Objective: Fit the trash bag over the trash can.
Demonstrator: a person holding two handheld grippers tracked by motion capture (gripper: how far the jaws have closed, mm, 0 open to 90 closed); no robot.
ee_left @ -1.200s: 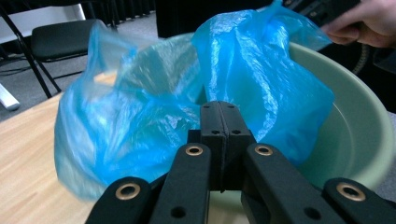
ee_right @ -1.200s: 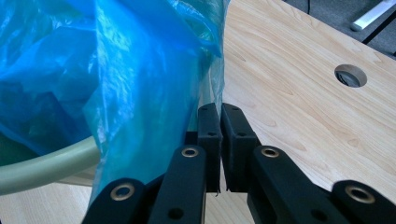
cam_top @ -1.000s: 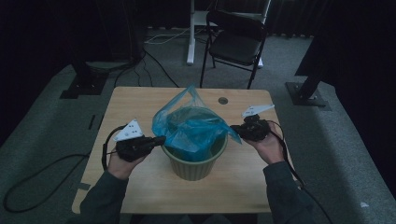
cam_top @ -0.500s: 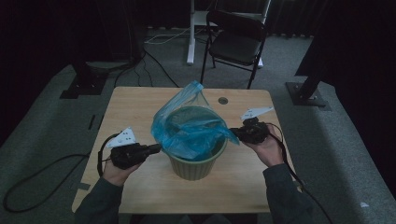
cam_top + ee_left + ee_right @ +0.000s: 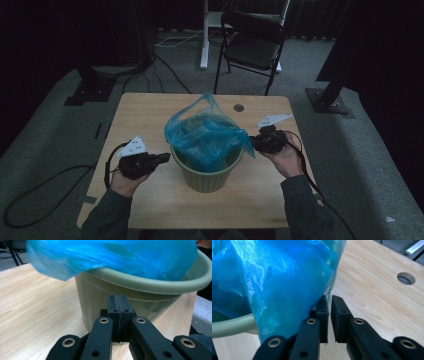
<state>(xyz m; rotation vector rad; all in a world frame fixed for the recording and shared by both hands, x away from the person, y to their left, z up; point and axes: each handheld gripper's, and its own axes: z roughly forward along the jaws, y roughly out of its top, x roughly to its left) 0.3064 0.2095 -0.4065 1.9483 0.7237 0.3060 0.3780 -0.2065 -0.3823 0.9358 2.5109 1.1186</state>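
Observation:
A blue plastic bag (image 5: 205, 132) sits crumpled in a pale green round pot (image 5: 206, 175) at the middle of the wooden table (image 5: 145, 115). My left gripper (image 5: 162, 159) lies level just left of the pot, apart from it. In the left gripper view its jaws (image 5: 117, 298) are pressed together with nothing between them, facing the pot wall (image 5: 95, 297) under the bag (image 5: 112, 257). My right gripper (image 5: 254, 142) is at the pot's right rim. Its jaws (image 5: 329, 301) have just been opening, and bare table shows through the narrow gap. The bag's edge (image 5: 274, 282) hangs beside one jaw.
A round cable hole (image 5: 239, 107) is in the table's far right part. A black folding chair (image 5: 252, 45) stands beyond the far edge. Cables trail from both grippers off the table's near side. Bare wood lies left and right of the pot.
My left gripper has drawn back from the pot's left rim toward the person, away from the bag. The bag's top has sagged lower over the pot. The right hand has stayed put.

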